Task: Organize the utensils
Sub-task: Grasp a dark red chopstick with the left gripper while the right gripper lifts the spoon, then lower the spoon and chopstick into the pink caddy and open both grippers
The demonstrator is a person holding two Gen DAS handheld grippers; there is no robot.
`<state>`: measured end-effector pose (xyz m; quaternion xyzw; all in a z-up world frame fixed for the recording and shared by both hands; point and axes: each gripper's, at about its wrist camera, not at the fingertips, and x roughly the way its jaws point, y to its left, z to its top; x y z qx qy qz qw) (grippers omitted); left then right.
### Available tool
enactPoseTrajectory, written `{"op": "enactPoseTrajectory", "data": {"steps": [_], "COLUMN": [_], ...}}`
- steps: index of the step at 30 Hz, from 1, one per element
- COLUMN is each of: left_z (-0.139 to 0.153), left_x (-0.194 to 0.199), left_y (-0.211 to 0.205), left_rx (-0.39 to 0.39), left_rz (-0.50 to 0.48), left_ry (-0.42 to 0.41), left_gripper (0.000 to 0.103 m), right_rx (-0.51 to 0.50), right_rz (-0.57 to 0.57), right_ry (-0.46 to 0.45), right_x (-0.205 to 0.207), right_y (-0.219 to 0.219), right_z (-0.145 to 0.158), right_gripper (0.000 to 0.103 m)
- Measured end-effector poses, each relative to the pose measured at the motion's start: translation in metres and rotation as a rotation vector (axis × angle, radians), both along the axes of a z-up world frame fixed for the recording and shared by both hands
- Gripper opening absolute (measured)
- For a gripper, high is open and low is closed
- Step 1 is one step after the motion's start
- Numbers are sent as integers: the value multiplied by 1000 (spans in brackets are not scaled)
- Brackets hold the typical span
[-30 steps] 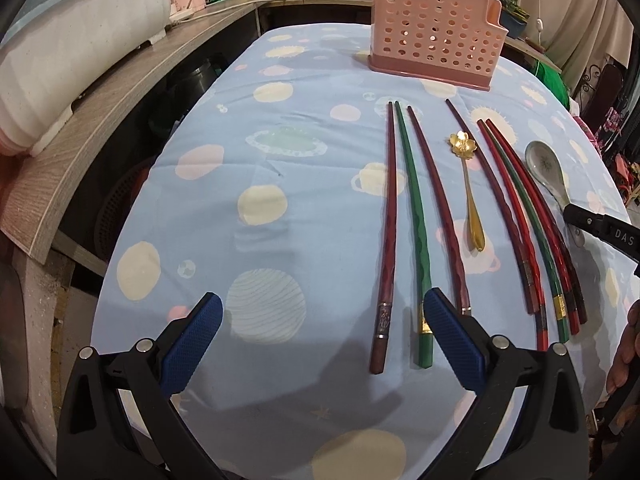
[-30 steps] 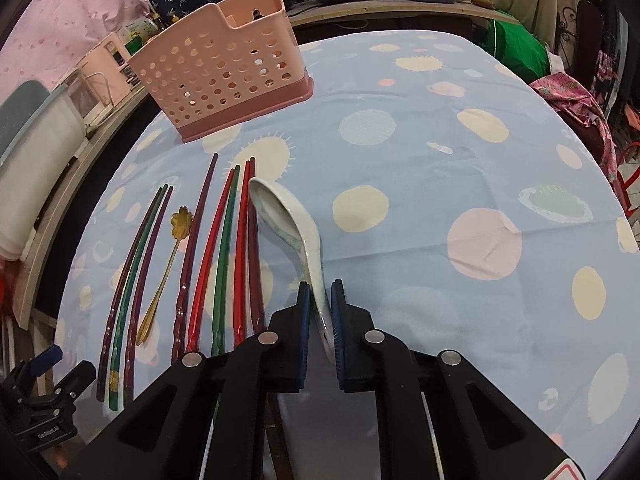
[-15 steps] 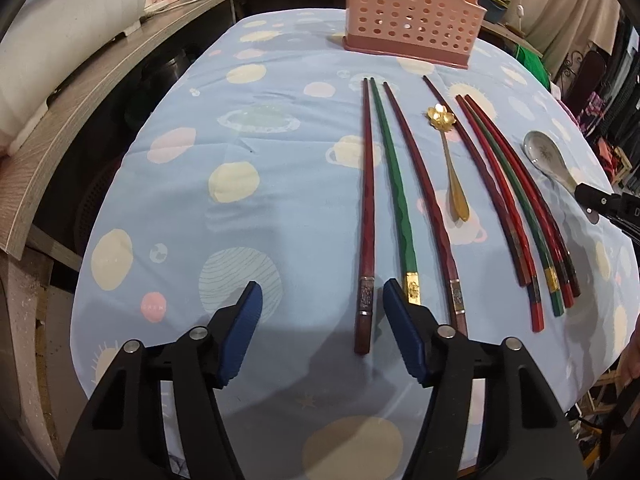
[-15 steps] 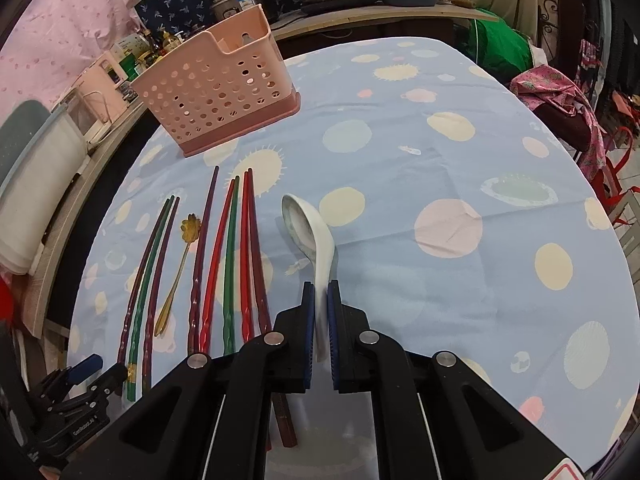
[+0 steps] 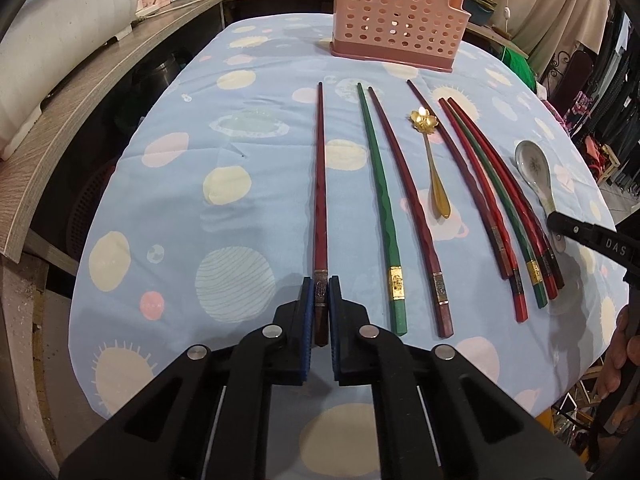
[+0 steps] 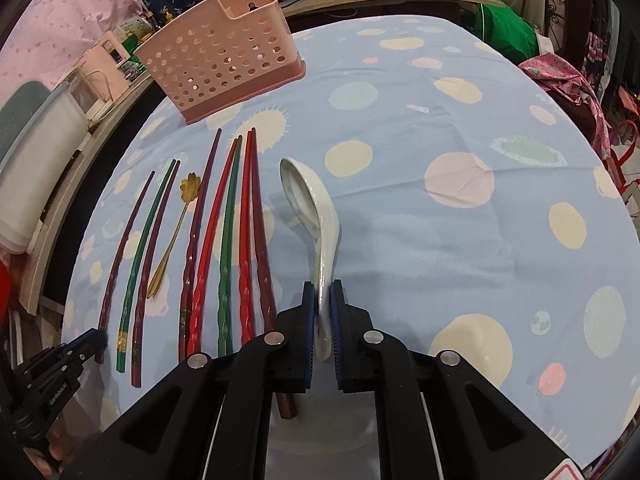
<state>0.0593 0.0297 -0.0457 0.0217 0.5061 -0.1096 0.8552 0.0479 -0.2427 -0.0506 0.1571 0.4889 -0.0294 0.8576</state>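
Note:
The leftmost dark red chopstick (image 5: 319, 184) lies on the blue dotted tablecloth (image 5: 248, 216). My left gripper (image 5: 320, 284) is closing, and its blue pads press on the chopstick's near end. A green chopstick (image 5: 380, 184), another dark red one (image 5: 408, 200), a gold spoon (image 5: 434, 168) and a bundle of several chopsticks (image 5: 492, 188) lie to its right. My right gripper (image 6: 322, 288) grips the handle of the white ceramic spoon (image 6: 308, 196), which is tipped on its side; its jaws are opening slightly. The pink perforated basket (image 5: 394, 12) stands at the far end.
A wooden counter (image 5: 80, 80) with a white container curves along the table's left side. Pots and boxes crowd the shelf behind the basket (image 6: 224, 60). Clothes and a green bundle (image 6: 508, 32) sit past the right edge. A hand shows at the lower right of the left wrist view.
The left jaws went from wide open to closed on the leftmost chopstick, which now lies apart from the green one. The right gripper drew the spoon away from the chopstick bundle.

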Motion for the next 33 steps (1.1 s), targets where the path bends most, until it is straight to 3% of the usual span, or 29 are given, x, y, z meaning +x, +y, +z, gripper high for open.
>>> {"op": "enactPoseTrajectory", "data": {"steps": [12,22,33], "left_z": [4,68,153], "left_x": [-4,9,73], "left_y": [0,13,12], "left_rx": [-14,-108,-120], "left_rz": [-8,28,37], "left_ry": [-8,-101,-266], "left_gripper": [7,7,7], "right_rx": [-27,-53,-69], "right_rz": [11,-5,15], "right_ry": [-27,-128,-220], "right_x": [-8,2,44], "right_y": [4,-8,-14], "right_z": [10,67,110], "right_gripper": [7,7,7]}}
